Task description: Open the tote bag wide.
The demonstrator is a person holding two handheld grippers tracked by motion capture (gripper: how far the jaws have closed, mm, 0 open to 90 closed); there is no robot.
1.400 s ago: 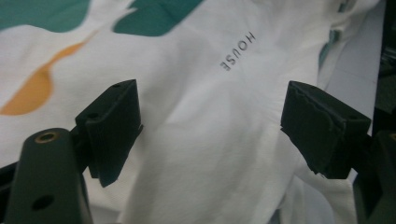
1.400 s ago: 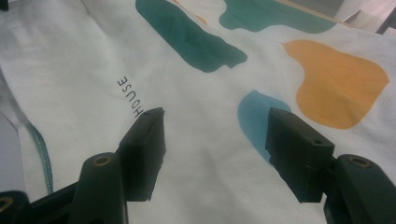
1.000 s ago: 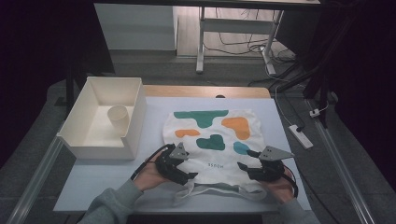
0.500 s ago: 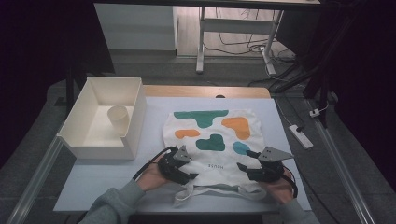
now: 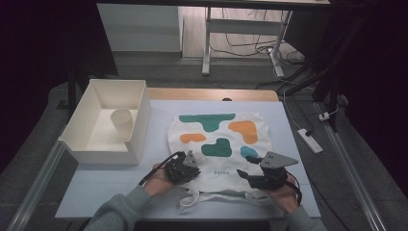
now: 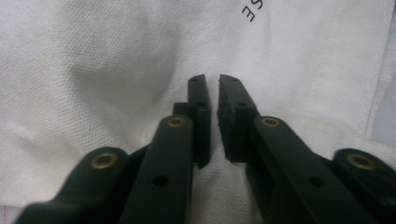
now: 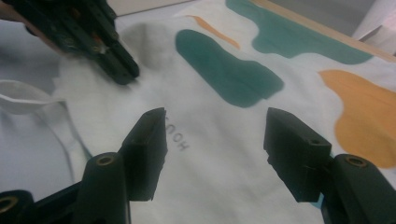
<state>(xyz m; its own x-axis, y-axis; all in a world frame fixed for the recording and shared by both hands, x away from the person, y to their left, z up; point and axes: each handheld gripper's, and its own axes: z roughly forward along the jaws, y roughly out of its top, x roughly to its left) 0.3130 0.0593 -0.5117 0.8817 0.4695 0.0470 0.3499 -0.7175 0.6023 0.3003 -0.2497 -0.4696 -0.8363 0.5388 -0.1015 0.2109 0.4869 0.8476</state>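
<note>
Beyond right gripper jaws, left gripper pinching tote bag.

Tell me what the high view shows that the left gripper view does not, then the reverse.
High view alone: the white box with a paper cup inside, the bag's teal and orange patches, the right gripper with jaws apart.

Left gripper view alone: the left gripper close up, jaws nearly together, having just been closing; whether they pinch cloth is unclear.

Both: the white tote bag.
</note>
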